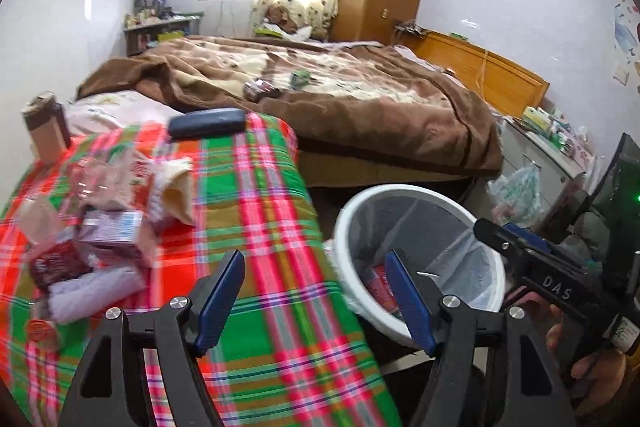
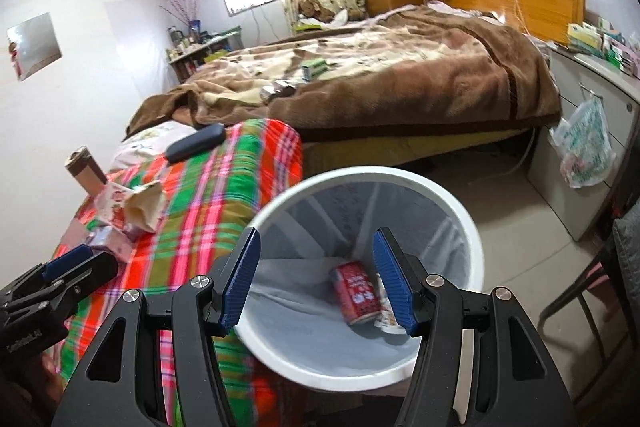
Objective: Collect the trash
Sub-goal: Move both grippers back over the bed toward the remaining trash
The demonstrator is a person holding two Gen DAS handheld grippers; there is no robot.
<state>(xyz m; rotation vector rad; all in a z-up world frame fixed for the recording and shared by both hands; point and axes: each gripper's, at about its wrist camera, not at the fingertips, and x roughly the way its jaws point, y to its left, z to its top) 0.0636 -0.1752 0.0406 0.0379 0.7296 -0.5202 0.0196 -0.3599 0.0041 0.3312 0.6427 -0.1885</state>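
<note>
Your right hand-held gripper [image 2: 316, 277] hangs over the white trash bin [image 2: 280, 207] with its blue jaws apart and nothing between them. Below it, on the bin's liner, lies a red can [image 2: 356, 293] with a scrap of printed wrapper just beside it. Your left hand-held gripper [image 1: 312, 301] also has its jaws apart and empty; one finger sits over the plaid-covered tabletop [image 1: 256, 211], the other over the bin's rim. More trash [image 1: 96, 219] remains heaped on that tabletop to the left of the left gripper and apart from it: crumpled boxes, clear plastic, a torn paper bag, all somewhat blurred. Farther back on the plaid cloth rests a dark case [image 1: 206, 123], and a brown cylindrical container [image 1: 46, 131] stands at the far left edge. Beyond lies a bed with a brown blanket [image 1: 360, 95].
</note>
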